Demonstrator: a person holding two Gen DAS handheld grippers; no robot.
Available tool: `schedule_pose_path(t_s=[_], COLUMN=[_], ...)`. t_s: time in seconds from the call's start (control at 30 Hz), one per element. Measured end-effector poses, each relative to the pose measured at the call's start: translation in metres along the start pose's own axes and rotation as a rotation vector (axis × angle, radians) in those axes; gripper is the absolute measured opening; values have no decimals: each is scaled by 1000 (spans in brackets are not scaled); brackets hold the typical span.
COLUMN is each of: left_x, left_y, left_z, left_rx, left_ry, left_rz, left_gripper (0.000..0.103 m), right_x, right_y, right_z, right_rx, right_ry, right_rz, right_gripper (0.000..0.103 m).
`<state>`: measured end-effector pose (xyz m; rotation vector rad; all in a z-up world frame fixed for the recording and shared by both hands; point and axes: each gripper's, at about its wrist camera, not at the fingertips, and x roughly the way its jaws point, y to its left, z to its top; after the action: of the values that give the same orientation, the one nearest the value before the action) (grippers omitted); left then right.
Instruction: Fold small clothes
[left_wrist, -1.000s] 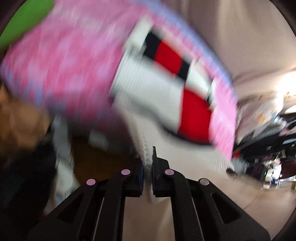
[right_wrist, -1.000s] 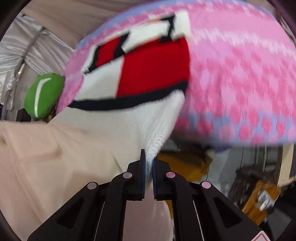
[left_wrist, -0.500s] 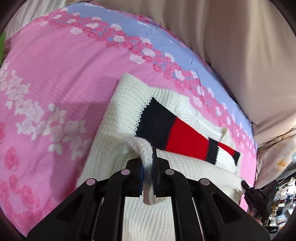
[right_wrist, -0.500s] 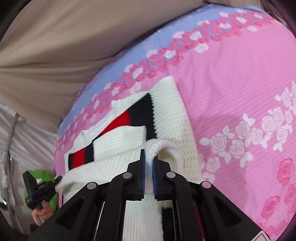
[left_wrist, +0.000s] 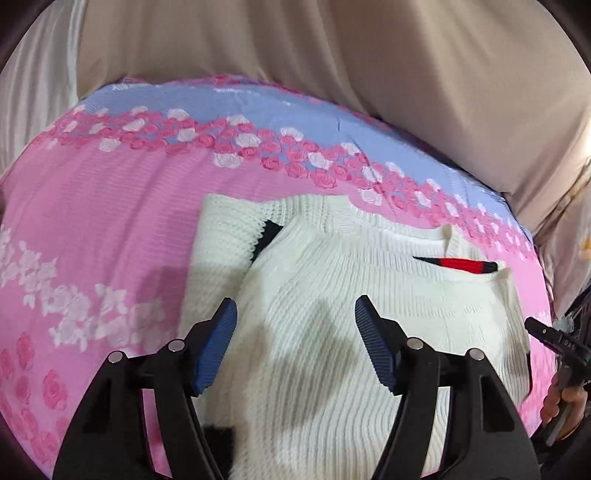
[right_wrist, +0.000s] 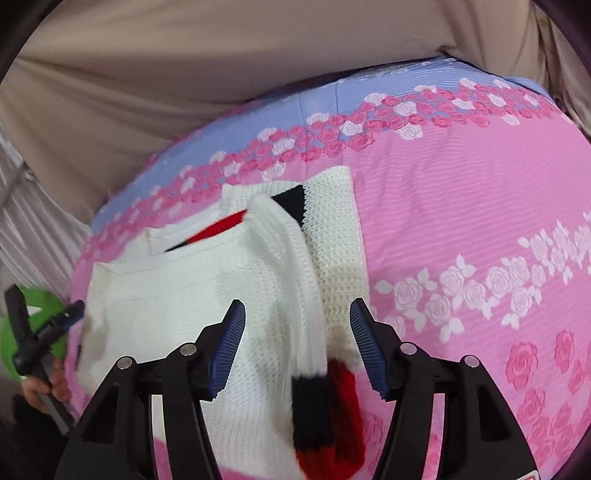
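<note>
A white knit sweater with red and black bands lies folded over on a pink flowered sheet. My left gripper hovers just above its left half; the jaws are opening and the blue pads stand apart from the knit. In the right wrist view the same sweater shows its folded edge and a red and black cuff near the bottom. My right gripper is over that edge, jaws opening, nothing pinched between them.
Beige cloth rises behind the sheet. A blue band with roses runs along the far edge. A hand holding the other gripper shows at the right rim, and a green object at the left rim.
Both grippers carried the sweater's edge across and down onto the sheet, then let go of it. The knit that was pinched between each pair of pads now lies flat, folded over.
</note>
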<state>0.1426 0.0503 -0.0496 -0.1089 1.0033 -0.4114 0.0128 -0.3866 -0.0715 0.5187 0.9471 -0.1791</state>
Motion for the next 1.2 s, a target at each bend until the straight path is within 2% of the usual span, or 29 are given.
schedule_pose_path(t_s=[0.03, 0.1, 0.13, 0.17, 0.2, 0.23, 0.37, 0.47, 0.53, 0.57, 0.6, 0.63, 0.67, 0.73, 0.9, 0.93, 1.0, 1.1, 1.2], left_x=[8, 23, 29, 32, 28, 18, -45, -64, -57, -48, -39, -30, -17, 7, 48, 51, 48, 10, -40], left_y=[0, 3, 5, 7, 8, 8, 19, 37, 37, 33, 29, 24, 20, 15, 16, 15, 10, 16, 36], left_z=[4, 13, 15, 19, 22, 25, 47, 72, 81, 80, 77, 71, 63, 47, 30, 30, 31, 39, 53], left_rx=[-17, -66, -86, -111, -117, -113, -114, -168, -145, -121, -102, -80, -58, -41, -100, -101, -70, -93, -169], left_ry=[14, 62, 95, 121, 107, 83, -42, -85, -38, 10, 47, 83, 114, 164, 236, 233, 219, 120, 11], left_rz=[2, -17, -38, -42, -37, -37, -42, -29, -105, -138, -154, -167, -161, -113, -109, -118, -152, -131, -108], left_gripper=[61, 35, 0, 0, 0, 0, 0, 0, 0, 0, 2, 11, 24, 41, 44, 43, 5, 5, 5], right_x=[9, 27, 37, 45, 52, 50, -16, -60, -60, -54, -44, -32, -21, -4, 22, 25, 28, 25, -6], right_y=[2, 7, 9, 11, 13, 16, 27, 28, 25, 25, 26, 27, 28, 30, 25, 22, 18, 14, 3], right_z=[3, 11, 15, 18, 20, 20, 28, 44, 61, 67, 70, 70, 66, 53, 36, 34, 34, 33, 33], right_rx=[-3, -4, -6, -9, -8, 1, 26, 26, 35, 34, 25, 14, 6, 0, 44, 54, 71, 76, 113], right_ry=[5, 19, 31, 50, 75, 76, -80, -159, -150, -135, -112, -80, -56, -23, 30, 37, 47, 46, -29], right_rz=[2, -10, -10, -4, -6, -2, 114, 168, 191, 187, 173, 151, 138, 122, 113, 105, 105, 93, 116], right_gripper=[59, 59, 51, 37, 9, 8, 7, 7, 7, 7, 7, 7, 7, 8, 8, 9, 9, 8, 7])
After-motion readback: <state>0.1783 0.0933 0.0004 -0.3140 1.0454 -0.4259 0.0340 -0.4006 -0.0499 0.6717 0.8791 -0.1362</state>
